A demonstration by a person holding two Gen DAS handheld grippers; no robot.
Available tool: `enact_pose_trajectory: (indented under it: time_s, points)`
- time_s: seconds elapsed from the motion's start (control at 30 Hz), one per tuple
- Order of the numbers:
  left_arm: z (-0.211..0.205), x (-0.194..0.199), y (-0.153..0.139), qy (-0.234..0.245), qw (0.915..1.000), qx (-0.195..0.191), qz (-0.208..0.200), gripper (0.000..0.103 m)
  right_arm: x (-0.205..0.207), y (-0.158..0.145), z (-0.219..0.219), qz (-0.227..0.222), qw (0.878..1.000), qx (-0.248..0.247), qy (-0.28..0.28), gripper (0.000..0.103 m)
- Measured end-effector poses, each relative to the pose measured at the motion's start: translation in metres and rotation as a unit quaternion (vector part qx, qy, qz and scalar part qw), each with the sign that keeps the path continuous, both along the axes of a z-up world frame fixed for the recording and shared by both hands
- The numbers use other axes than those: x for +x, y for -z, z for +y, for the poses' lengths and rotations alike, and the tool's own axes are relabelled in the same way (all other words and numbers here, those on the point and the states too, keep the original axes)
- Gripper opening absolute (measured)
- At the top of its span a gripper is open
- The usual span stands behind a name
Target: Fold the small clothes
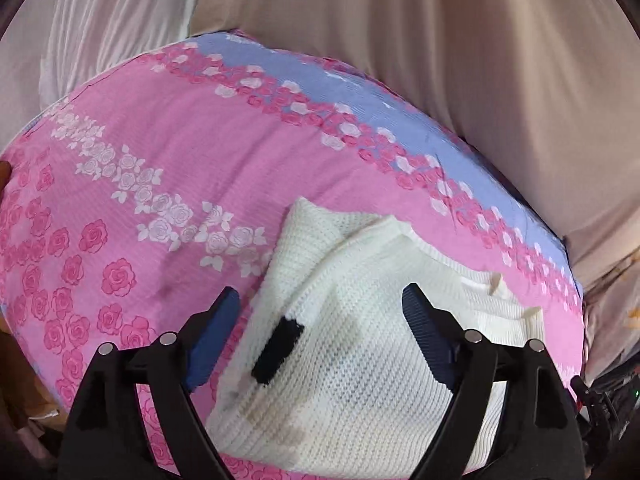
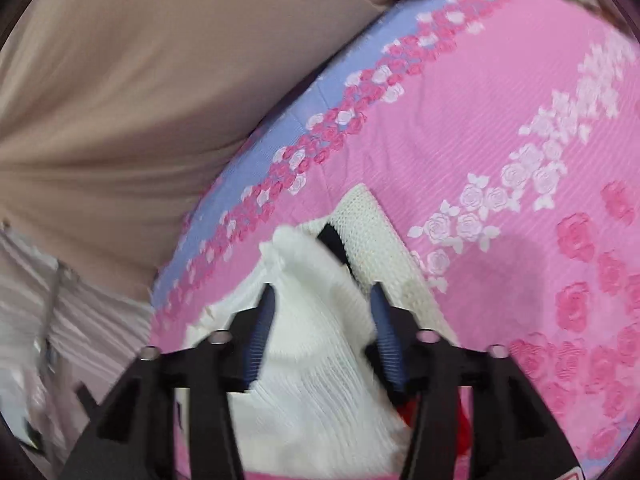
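Item: white knit garment (image 1: pixel 352 360), small, ribbed, with a black patch (image 1: pixel 278 350) on its upper face. It lies on a pink rose-print bed cover (image 1: pixel 160 184) with a lilac band (image 1: pixel 360 100) along the far edge; beige draped cloth (image 1: pixel 440 40) hangs beyond.

Left claw (image 1: pixel 320 320): wide open, blue pads (image 1: pixel 212 340) spread well apart, one over the pink cover just left of the garment, the other over the knit. It holds nothing; whether the pads touch the fabric cannot be told.

Right claw (image 2: pixel 324 320): partly closed, a raised bunch of the white knit (image 2: pixel 312 320) standing between its blue pads (image 2: pixel 262 328). The pads appear to press the fabric on both sides, so it likely grips this fold. The view is blurred. Something red (image 2: pixel 460 420) shows low beside the right finger; what it is cannot be told.

Step in hand, as judged: a fold in progress, the right side gathered and lifted while the left side lies flat.

Next move calls for: carrying the lifted edge across the flat body of the garment, the left claw steadying or pinching the opposite edge so the knit does not slide on the cover.
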State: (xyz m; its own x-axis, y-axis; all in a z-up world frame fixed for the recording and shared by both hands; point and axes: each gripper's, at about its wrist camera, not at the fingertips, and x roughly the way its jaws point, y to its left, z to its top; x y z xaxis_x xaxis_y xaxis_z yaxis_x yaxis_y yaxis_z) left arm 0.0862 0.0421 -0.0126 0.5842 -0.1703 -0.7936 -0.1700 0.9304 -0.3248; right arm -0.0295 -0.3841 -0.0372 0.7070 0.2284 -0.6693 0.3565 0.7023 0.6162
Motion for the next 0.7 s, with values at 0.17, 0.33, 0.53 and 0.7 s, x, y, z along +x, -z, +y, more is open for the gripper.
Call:
enact_pose_trajectory:
  time_s: [0.17,0.33,0.53,0.7]
  points:
    - [-0.031,0.034,0.02,0.047,0.9978,0.037,0.03,0.076,0.019,0.013,0.026,0.049,0.99,-0.102,-0.081,0.057]
    - [-0.043,0.072,0.048,0.077,0.9917,0.022,0.1,0.0,0.076,0.04,0.033,0.108,0.975,-0.164,-0.103,0.06]
    - [-0.018,0.09,0.012,0.032,0.9977,0.038,0.045,0.0,0.082,0.0,0.014,0.031,0.992,-0.076,-0.1,0.007]
    - [-0.021,0.103,0.025,0.054,0.9963,0.014,0.065,0.003,0.103,0.031,-0.022,0.097,0.99,-0.069,-0.069,0.008]
